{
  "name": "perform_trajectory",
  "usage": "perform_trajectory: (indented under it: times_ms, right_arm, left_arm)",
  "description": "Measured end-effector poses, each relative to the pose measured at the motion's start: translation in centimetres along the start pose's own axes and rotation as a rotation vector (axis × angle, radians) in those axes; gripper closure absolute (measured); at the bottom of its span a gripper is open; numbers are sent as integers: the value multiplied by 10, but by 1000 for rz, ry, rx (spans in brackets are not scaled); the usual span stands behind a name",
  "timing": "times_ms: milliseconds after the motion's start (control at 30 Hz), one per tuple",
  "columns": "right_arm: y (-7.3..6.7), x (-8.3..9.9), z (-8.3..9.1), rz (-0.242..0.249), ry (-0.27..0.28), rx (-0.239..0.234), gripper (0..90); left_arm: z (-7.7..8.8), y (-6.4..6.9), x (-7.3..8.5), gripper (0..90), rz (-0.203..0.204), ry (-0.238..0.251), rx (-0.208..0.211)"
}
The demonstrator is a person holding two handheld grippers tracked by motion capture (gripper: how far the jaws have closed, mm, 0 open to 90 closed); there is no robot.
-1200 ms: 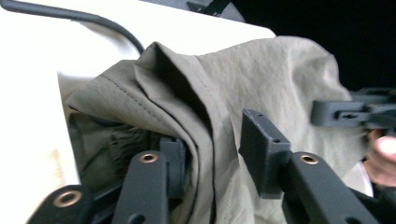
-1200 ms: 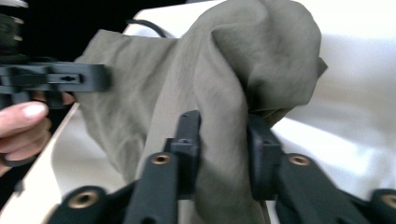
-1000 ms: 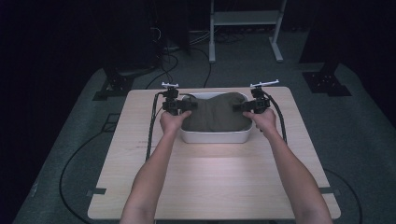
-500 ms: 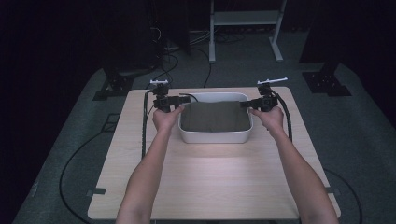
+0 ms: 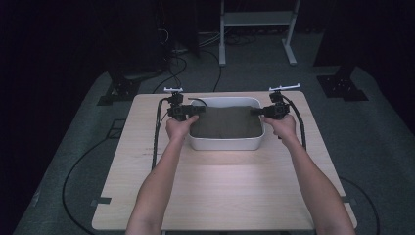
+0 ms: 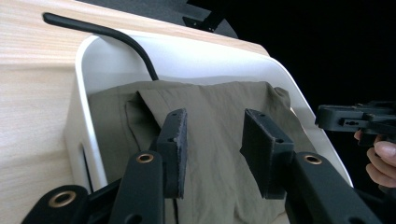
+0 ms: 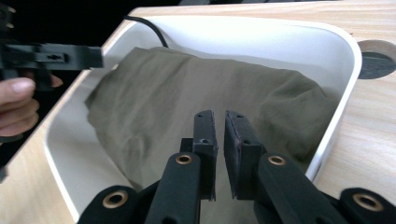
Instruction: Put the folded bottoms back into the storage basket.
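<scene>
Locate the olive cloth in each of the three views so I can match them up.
High view: olive cloth lies in the white tub, centre of the table.
Left gripper view: cloth at centre, beyond the jaws.
Right gripper view: cloth at centre, beyond the jaws.
Shared landmark: the black cable crossing the tub's rim.

Dim room, lit tabletop, soft focus

Black tongs [image 7: 219, 140] (brass rivets), bare forearms

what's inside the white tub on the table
A folded olive-green cloth lies in the white tub and covers nearly its whole floor. A black cable dips over the far rim. Anything beneath the cloth is hidden.
</scene>
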State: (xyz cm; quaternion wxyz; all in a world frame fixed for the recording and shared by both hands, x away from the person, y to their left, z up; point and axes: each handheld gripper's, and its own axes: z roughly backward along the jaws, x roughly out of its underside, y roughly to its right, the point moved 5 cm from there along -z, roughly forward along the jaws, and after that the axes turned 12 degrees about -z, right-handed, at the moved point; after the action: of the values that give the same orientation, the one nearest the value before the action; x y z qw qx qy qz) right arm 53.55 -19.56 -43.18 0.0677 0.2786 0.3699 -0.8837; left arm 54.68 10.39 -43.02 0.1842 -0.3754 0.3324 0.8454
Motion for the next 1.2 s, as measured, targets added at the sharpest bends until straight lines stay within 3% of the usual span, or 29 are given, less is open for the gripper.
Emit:
perform_trajectory:
  times_ms: [167,300,500,633,1200]
  right_arm:
    - [0,7,4,-5,9,-44,809]
    - [-1,13,7,-5,6,-53,799]
    - [-3,18,15,-8,23,-93,789]
    - [-6,22,21,-7,20,-123,766]
    - [-9,42,39,-3,28,-188,725]
  left_arm:
    - [2,5,4,583,1,6,19]
    - [6,8,7,583,-5,13,25]
    - [16,15,7,609,-62,-7,23]
    - [19,21,10,619,-75,0,38]
    - [43,31,35,565,-91,10,66]
